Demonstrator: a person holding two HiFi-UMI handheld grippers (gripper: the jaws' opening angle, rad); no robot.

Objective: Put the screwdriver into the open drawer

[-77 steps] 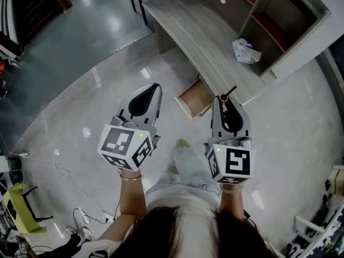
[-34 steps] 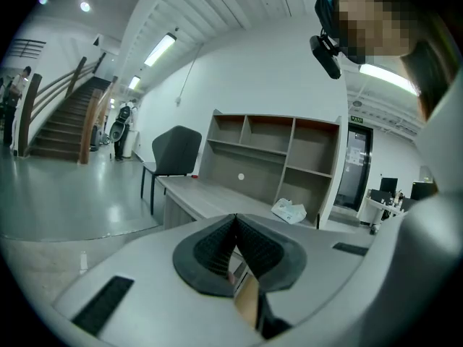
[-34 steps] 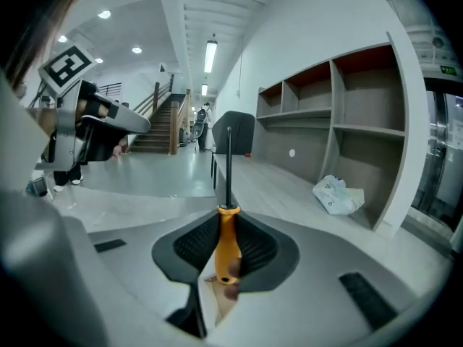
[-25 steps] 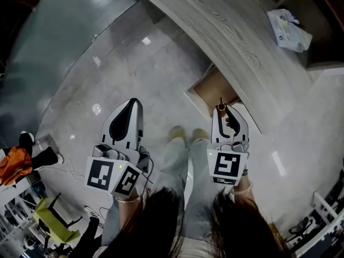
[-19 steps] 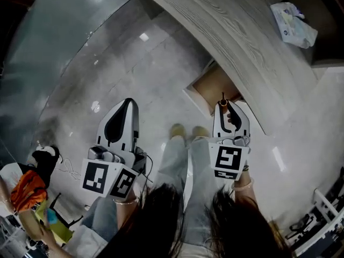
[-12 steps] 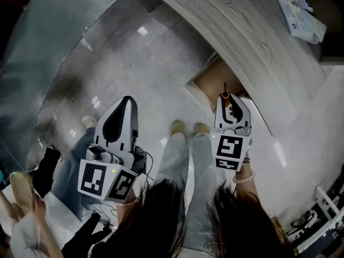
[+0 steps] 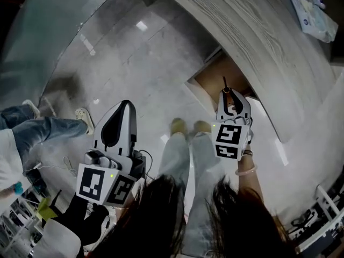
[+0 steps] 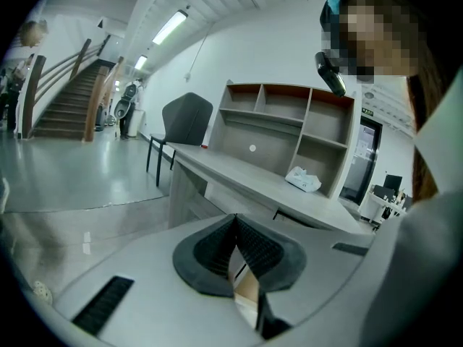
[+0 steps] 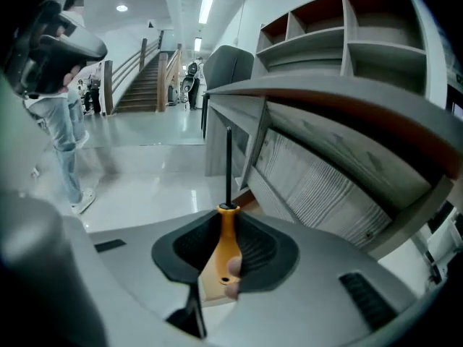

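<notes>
My right gripper (image 7: 228, 93) (image 9: 226, 226) is shut on the screwdriver (image 9: 224, 251), which has an orange handle and a dark shaft (image 9: 228, 165) pointing forward. In the head view the screwdriver tip (image 7: 224, 83) reaches over the near part of the open drawer (image 7: 215, 75), a light wooden box pulled out from under the grey desk (image 7: 258, 42). My left gripper (image 7: 122, 109) (image 8: 235, 231) hangs to the left over bare floor, shut with nothing between its jaws.
A crumpled white bag (image 7: 312, 15) lies on the desk top. A shelf unit (image 8: 289, 132) and a dark chair (image 8: 184, 121) stand at the desk. A person's jeans and shoe (image 7: 54, 125) are at the left. My own feet (image 7: 188, 127) stand before the drawer.
My right gripper has carried the screwdriver forward, up to the drawer. The view has drifted, and a person's legs have come in at the left. The left gripper stayed about where it was.
</notes>
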